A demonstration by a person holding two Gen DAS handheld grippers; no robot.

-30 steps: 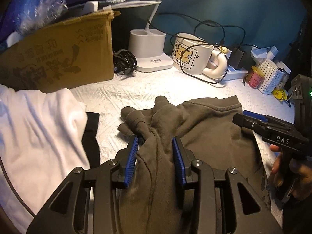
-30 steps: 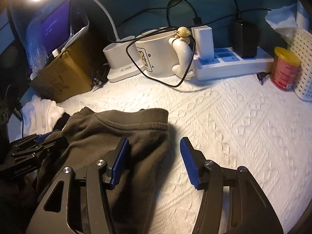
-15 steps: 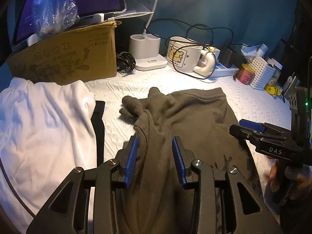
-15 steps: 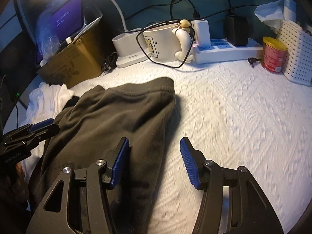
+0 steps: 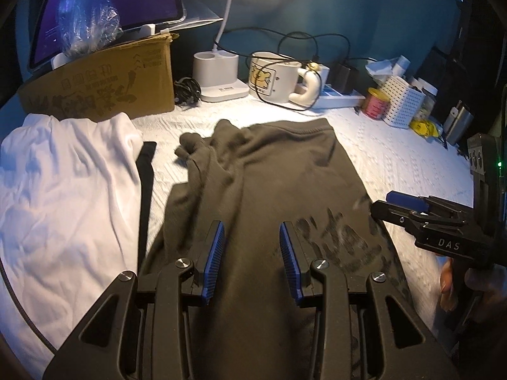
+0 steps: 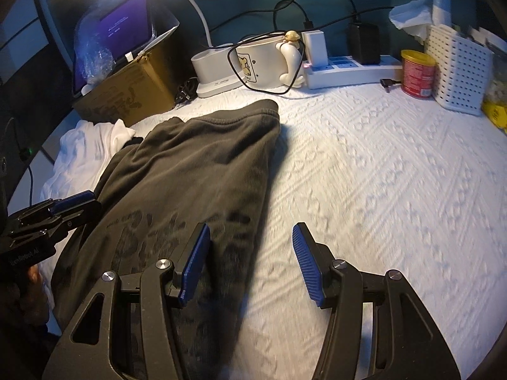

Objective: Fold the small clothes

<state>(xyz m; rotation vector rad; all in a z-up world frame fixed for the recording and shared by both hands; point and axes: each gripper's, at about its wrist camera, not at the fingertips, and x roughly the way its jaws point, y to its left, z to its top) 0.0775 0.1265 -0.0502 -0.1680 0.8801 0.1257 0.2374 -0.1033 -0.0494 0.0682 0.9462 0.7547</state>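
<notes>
White textured bedspread (image 6: 364, 171) under lamplight, cluttered along the back with a mug (image 5: 272, 77), cardboard box (image 5: 104, 85) and power strip (image 6: 348, 69). Dark shirt (image 5: 269, 183) spread flat mid-surface, sleeve bunched at far left, white garment (image 5: 63, 183) beside. Left gripper (image 5: 250, 253) above the shirt's near part, fingers apart, holding nothing. Right gripper (image 6: 250, 262) wide, straddling the shirt's right edge. Probably between folds; next, pinch an edge and carry it across.

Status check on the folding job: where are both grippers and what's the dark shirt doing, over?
Left gripper open, over dark shirt, holding nothing. Right gripper open at shirt's right edge. Shirt spread on the white bedcover, bunched at its far left. White garment lies beside it.
</notes>
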